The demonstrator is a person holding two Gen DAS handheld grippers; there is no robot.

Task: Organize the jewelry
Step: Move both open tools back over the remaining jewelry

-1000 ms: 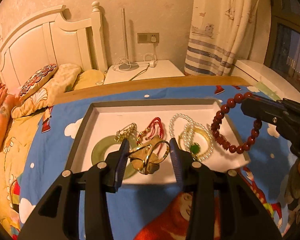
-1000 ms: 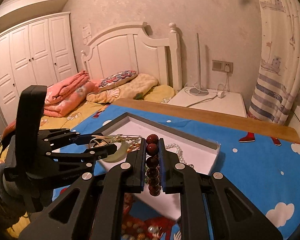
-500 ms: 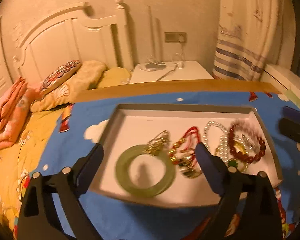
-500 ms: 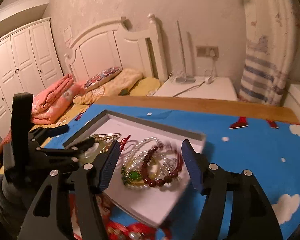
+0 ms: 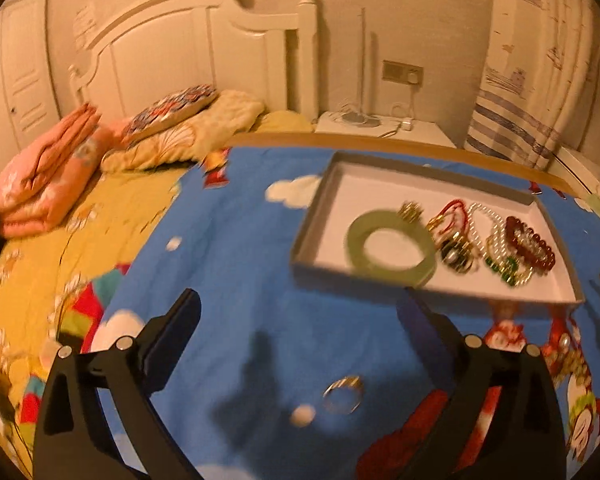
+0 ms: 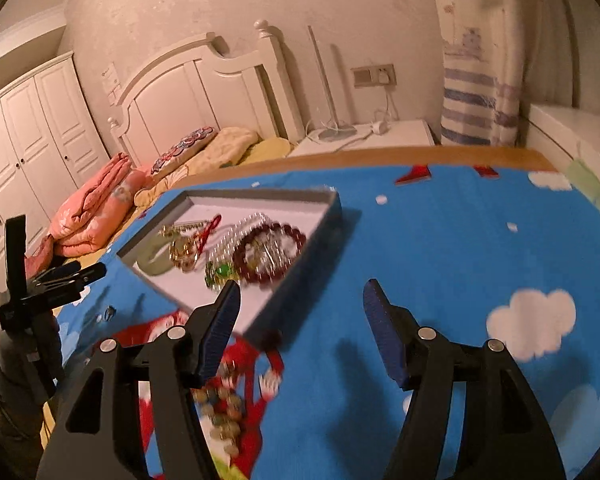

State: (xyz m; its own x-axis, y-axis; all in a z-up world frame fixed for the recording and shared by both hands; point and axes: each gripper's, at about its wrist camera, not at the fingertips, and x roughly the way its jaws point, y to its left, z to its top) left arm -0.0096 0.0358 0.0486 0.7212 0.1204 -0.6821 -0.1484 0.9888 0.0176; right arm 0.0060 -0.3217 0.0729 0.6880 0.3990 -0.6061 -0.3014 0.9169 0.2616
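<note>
left gripper [image 5: 300, 332]: jaws spread wide, nothing held
right gripper [image 6: 302, 312]: jaws spread wide, nothing held
ring [image 5: 343, 394]: seen clearly only by left wrist

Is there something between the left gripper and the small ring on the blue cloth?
Nothing visible. The left gripper is open above the blue cloth, and the ring lies alone there, outside the tray.
</note>
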